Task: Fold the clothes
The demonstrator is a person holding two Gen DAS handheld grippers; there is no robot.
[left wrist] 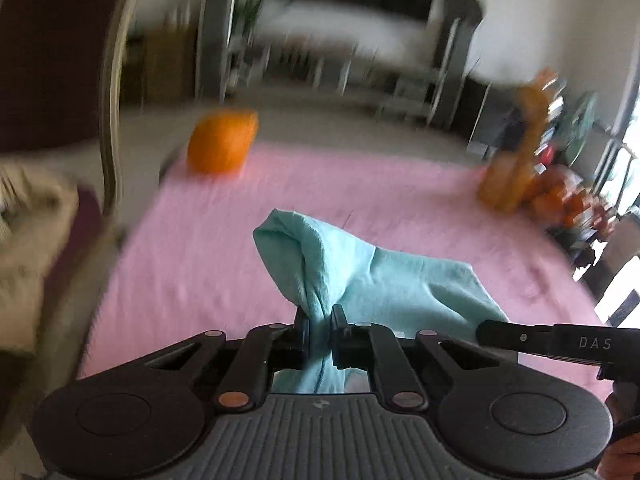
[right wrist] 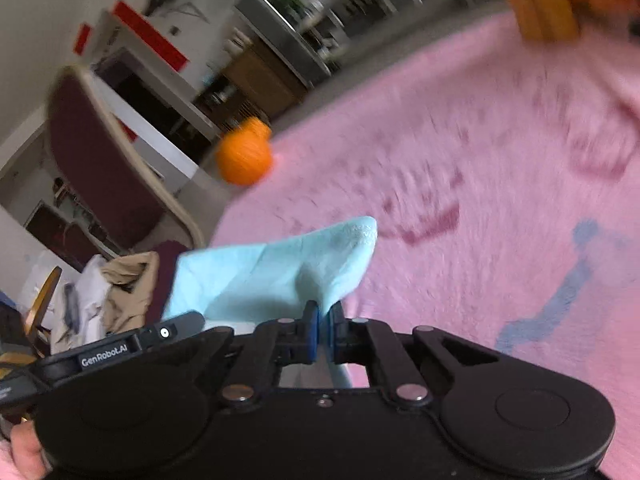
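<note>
A light blue garment (left wrist: 360, 268) is held up over a pink fluffy blanket (left wrist: 240, 220) that covers the table. My left gripper (left wrist: 320, 328) is shut on a bunched edge of the garment. My right gripper (right wrist: 324, 328) is shut on another edge of the same light blue garment (right wrist: 280, 272), which stretches off to the left. The right gripper's body (left wrist: 560, 342) shows at the right of the left wrist view, close beside the left one. Both views are motion-blurred.
An orange round object (left wrist: 222, 142) sits at the blanket's far left edge, also seen in the right wrist view (right wrist: 244, 156). An amber-orange basket with fruit (left wrist: 520, 160) stands at the far right. A maroon chair (right wrist: 100, 160) holds a pile of beige and white clothes (right wrist: 116, 292).
</note>
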